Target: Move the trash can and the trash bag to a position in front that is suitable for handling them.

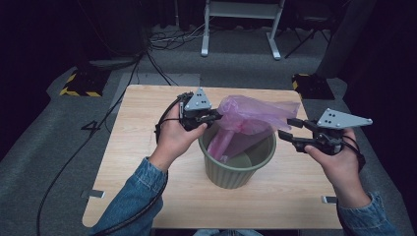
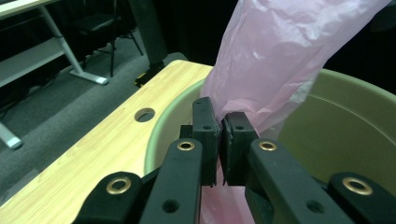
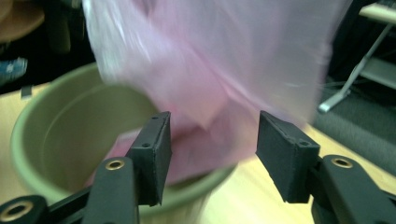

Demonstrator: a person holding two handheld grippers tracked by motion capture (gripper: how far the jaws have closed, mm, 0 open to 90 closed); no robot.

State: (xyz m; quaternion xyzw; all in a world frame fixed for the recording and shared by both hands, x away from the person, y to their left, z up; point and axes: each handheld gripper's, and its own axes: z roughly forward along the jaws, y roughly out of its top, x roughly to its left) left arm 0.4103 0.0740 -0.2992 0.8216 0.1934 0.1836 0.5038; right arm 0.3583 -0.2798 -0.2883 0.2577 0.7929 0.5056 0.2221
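A ribbed green bin stands at the middle of the wooden table. A thin pink plastic bag hangs half inside it, bunched and lifted over the far rim. My left gripper is at the bin's left rim. In the left gripper view its jaws pinch a fold of the bag just above the bin's rim. My right gripper hovers at the bin's right side with its jaws open. In the right gripper view the blurred bag hangs just beyond the pads, above the bin.
The table has a round cable hole near its far edge. Beyond the table lie grey carpet, loose cables, a white desk frame and yellow-and-black striped feet. Bare wood lies to the left and right of the bin.
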